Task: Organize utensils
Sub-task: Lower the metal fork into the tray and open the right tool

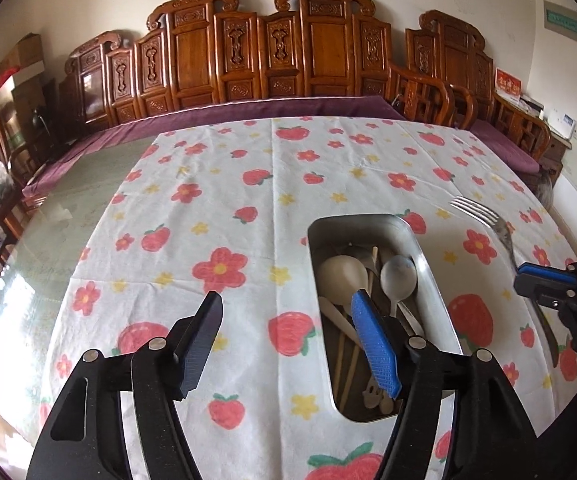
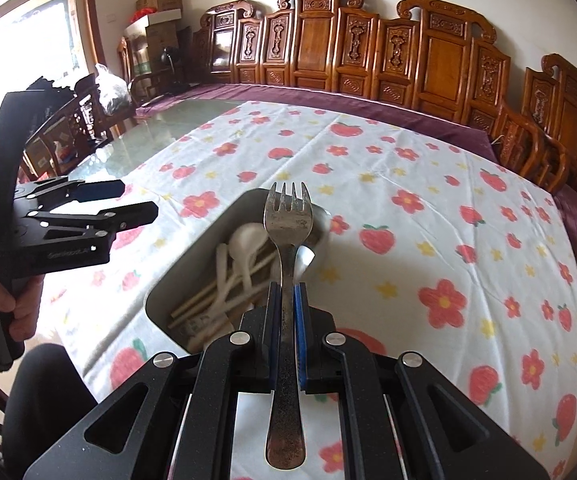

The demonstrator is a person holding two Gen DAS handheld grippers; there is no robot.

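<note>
A metal tray lies on the flowered tablecloth and holds white spoons, a metal spoon and wooden chopsticks. My left gripper is open and empty, held above the tray's left rim. My right gripper is shut on a worn metal fork, tines pointing forward, held above the tray. In the left wrist view the fork and right gripper show at the right. The left gripper shows at the left of the right wrist view.
The tablecloth covers part of a glass-topped table. Carved wooden chairs and a purple cushion line the far side. Boxes and a bag stand at the far left.
</note>
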